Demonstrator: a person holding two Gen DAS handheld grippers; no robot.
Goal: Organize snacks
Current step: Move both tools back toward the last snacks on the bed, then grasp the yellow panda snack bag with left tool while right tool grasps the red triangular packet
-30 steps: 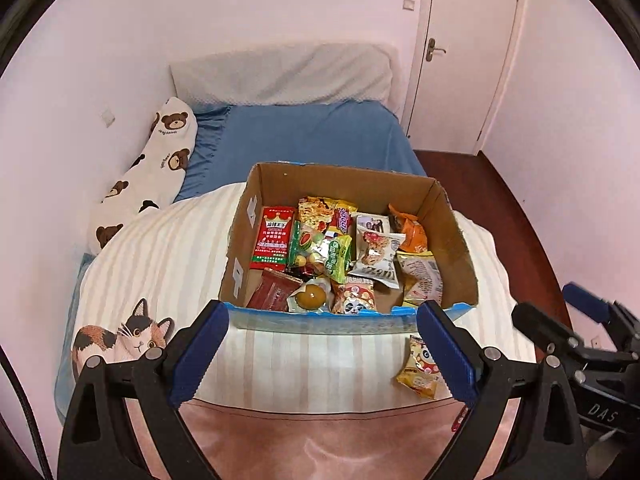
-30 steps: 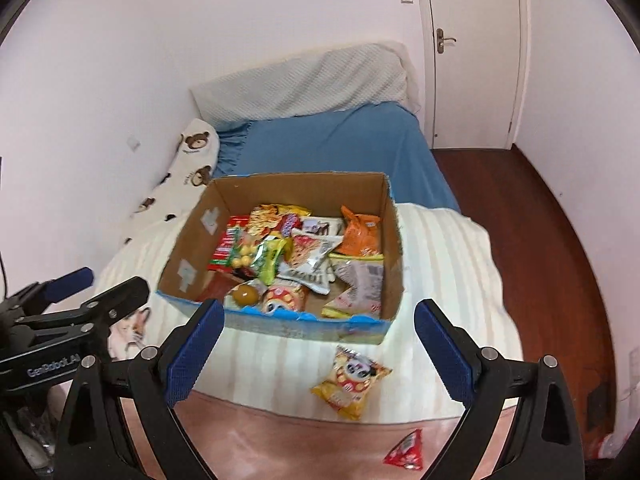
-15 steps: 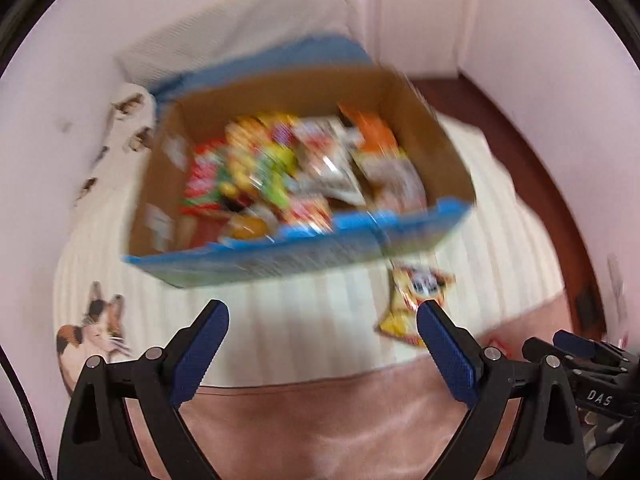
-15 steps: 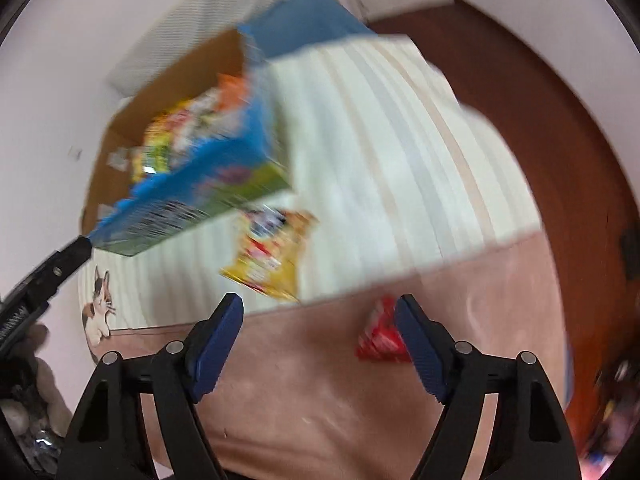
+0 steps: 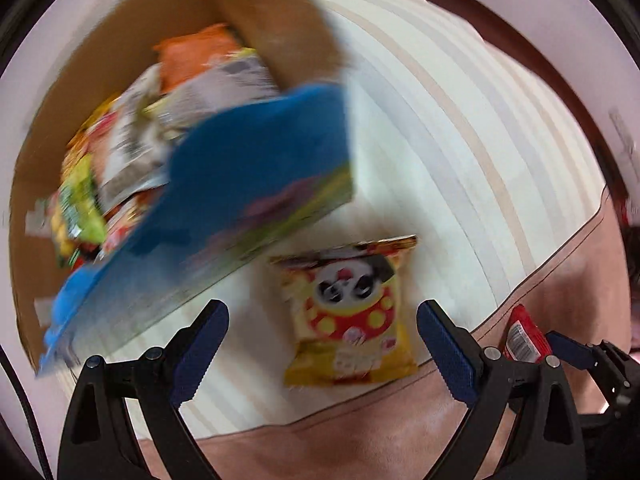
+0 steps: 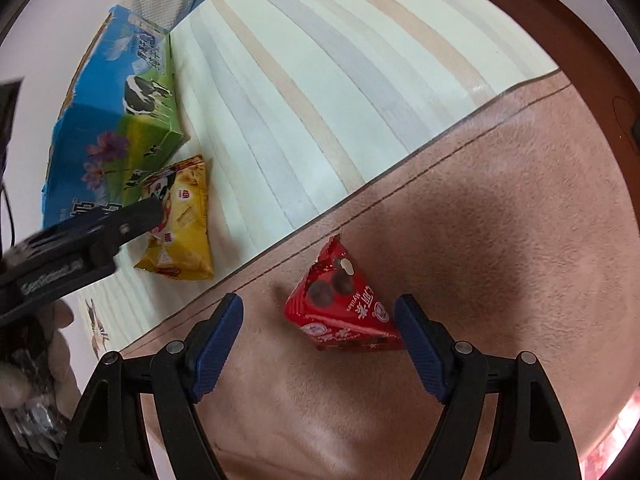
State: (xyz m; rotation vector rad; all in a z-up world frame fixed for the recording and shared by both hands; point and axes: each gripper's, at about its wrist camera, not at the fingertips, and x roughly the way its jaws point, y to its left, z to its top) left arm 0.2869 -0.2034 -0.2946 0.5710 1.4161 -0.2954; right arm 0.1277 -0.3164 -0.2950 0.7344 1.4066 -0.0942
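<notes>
A cardboard box (image 5: 256,176) with a blue printed outside, filled with several snack packets, sits on the striped quilt; it also shows in the right wrist view (image 6: 116,120). A yellow panda snack bag (image 5: 348,312) lies just in front of the box, between the open fingers of my left gripper (image 5: 322,340), which is empty. It also shows in the right wrist view (image 6: 180,220). A red triangular snack packet (image 6: 340,304) lies on the pink blanket between the open fingers of my right gripper (image 6: 318,344), which is empty. The red packet also shows in the left wrist view (image 5: 524,336).
The striped cream quilt (image 6: 320,80) covers the bed and a pink blanket (image 6: 480,240) covers its near end. The dark wooden floor (image 6: 580,20) lies beyond the bed's right edge. The left gripper body (image 6: 80,240) shows at the left of the right wrist view.
Both grippers have dropped forward and down towards the bed. The left one now frames the yellow panda bag and the right one frames the red packet. Both stay open.
</notes>
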